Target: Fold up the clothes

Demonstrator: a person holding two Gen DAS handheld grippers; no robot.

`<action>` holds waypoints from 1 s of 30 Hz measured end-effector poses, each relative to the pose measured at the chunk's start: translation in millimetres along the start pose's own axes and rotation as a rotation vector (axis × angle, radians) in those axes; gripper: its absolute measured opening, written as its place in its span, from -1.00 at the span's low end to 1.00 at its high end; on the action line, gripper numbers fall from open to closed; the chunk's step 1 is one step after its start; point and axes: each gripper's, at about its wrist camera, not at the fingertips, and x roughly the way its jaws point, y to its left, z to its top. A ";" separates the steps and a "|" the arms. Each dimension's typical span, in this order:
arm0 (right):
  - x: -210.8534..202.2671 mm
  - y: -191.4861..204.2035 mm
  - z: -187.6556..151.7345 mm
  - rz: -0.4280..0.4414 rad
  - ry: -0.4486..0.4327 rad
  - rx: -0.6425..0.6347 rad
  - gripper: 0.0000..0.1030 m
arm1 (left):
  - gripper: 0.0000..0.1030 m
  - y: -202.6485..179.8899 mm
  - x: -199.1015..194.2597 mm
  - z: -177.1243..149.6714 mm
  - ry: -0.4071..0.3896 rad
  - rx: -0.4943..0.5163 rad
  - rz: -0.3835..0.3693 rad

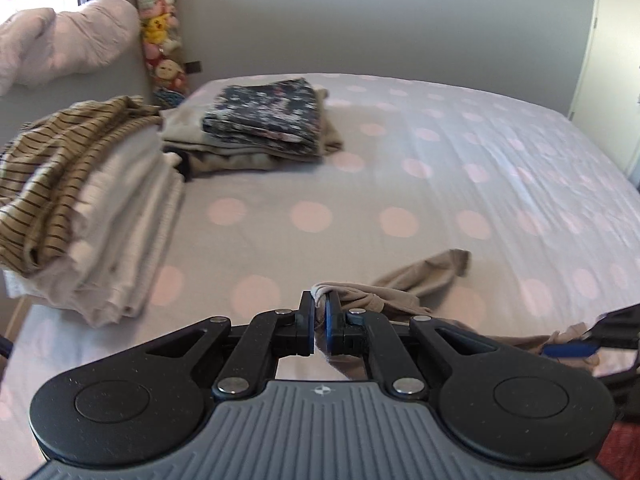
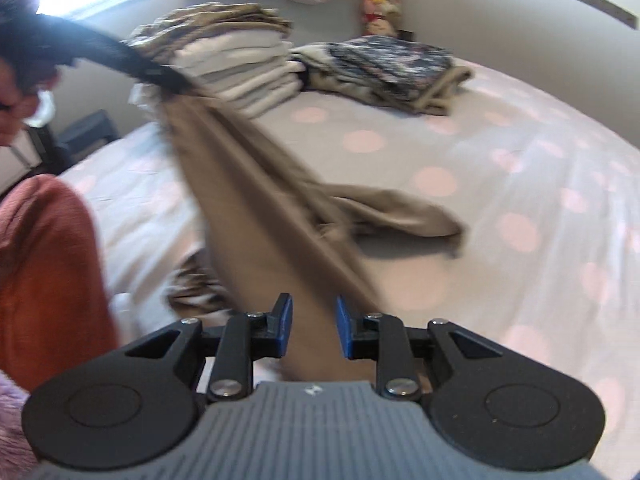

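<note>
Above the dotted bed [image 1: 400,168], my left gripper [image 1: 319,322] pinches a corner of the tan garment [image 2: 256,208], which stretches down to my right gripper [image 2: 313,330], whose pads stand parted around the cloth without pressing it.

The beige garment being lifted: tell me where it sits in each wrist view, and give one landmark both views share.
Left wrist view: the beige garment lies low and right of centre, one edge pinched in the left tool.
Right wrist view: it runs diagonally from the left tool at upper left down between the right tool's fingers.
Shared landmark: the dark floral folded pile on the bed.
</note>
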 end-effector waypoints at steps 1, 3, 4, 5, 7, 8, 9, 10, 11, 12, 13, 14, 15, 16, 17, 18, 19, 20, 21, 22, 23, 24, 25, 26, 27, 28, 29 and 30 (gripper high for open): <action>2.4 -6.2 3.2 -0.017 0.004 0.000 -0.46 | -0.94 7.2 0.1 1.7 -0.002 -0.002 0.019; 9.1 -14.7 9.8 -0.043 0.011 -0.004 -0.46 | -0.94 23.8 -0.2 3.8 -0.002 -0.011 0.056; 14.1 -17.7 13.0 -0.052 0.015 -0.006 -0.46 | -0.94 31.0 0.7 4.7 -0.001 -0.017 0.073; 19.6 -20.0 16.6 -0.058 0.018 -0.009 -0.46 | -0.94 39.5 1.9 4.9 0.000 -0.025 0.091; 32.7 -21.8 25.4 -0.061 0.022 -0.014 -0.46 | -0.94 55.5 4.7 5.5 0.004 -0.042 0.123; 39.9 -21.0 29.7 -0.055 0.025 -0.018 -0.46 | -0.94 62.8 6.3 5.8 0.006 -0.050 0.135; 47.1 -20.2 34.0 -0.048 0.028 -0.023 -0.46 | -0.94 68.3 8.2 6.1 0.008 -0.058 0.145; 54.3 -19.4 38.3 -0.042 0.031 -0.027 -0.46 | -0.94 74.4 9.5 5.8 0.008 -0.065 0.153; 62.4 -17.5 42.7 -0.034 0.035 -0.031 -0.46 | -0.94 80.1 10.9 5.6 0.008 -0.071 0.161; 71.9 -14.0 47.4 -0.023 0.040 -0.036 -0.46 | -0.94 83.9 13.5 5.7 0.011 -0.075 0.166; 81.7 -11.0 51.9 -0.009 0.047 -0.041 -0.43 | -0.94 87.7 16.2 5.8 0.014 -0.078 0.171; 91.1 -7.7 56.5 0.003 0.052 -0.046 -0.37 | -0.94 92.0 19.1 5.6 0.018 -0.081 0.175; 100.1 -3.3 61.2 0.017 0.056 -0.052 -0.32 | -0.94 95.2 21.2 5.0 0.022 -0.083 0.180; 108.7 2.0 66.1 0.033 0.057 -0.060 -0.31 | -0.94 99.2 24.2 3.9 0.027 -0.085 0.186; 116.4 7.0 70.6 0.053 0.056 -0.069 -0.29 | -0.94 103.3 28.2 2.6 0.034 -0.089 0.192; 123.2 12.2 74.7 0.073 0.055 -0.081 -0.25 | -0.94 107.1 32.1 1.1 0.043 -0.093 0.197; 129.9 17.9 78.2 0.088 0.057 -0.093 -0.12 | -0.94 111.2 35.7 -1.0 0.052 -0.099 0.200; 136.8 22.4 81.4 0.095 0.063 -0.105 0.06 | -0.94 115.2 39.3 -3.0 0.061 -0.106 0.202; 143.7 26.9 84.5 0.102 0.069 -0.117 0.24 | -0.94 119.1 42.8 -5.0 0.070 -0.113 0.204; 150.0 30.1 86.5 0.108 0.079 -0.126 0.28 | -0.94 122.4 45.5 -7.1 0.077 -0.121 0.202; 155.0 31.1 86.6 0.111 0.094 -0.132 0.29 | -0.94 125.6 48.2 -9.2 0.085 -0.128 0.201; 160.1 32.0 86.6 0.114 0.109 -0.138 0.28 | -0.94 128.8 50.9 -11.3 0.092 -0.135 0.199; 164.5 31.4 85.8 0.121 0.125 -0.136 0.27 | -0.94 131.4 53.3 -13.1 0.097 -0.140 0.196; 167.6 28.0 83.5 0.134 0.142 -0.122 0.20 | -0.94 133.9 55.7 -15.0 0.102 -0.144 0.193; 170.3 24.3 80.9 0.149 0.161 -0.104 -0.24 | -0.94 135.6 57.7 -16.5 0.108 -0.147 0.190; 171.0 20.5 77.9 0.164 0.179 -0.082 -0.57 | -0.94 136.3 60.0 -17.7 0.111 -0.149 0.187; 169.7 18.0 74.8 0.171 0.189 -0.068 -0.84 | -0.94 136.3 61.1 -18.8 0.112 -0.151 0.184; 166.0 15.8 71.6 0.172 0.190 -0.059 -0.85 | -0.94 135.6 60.6 -19.0 0.108 -0.151 0.179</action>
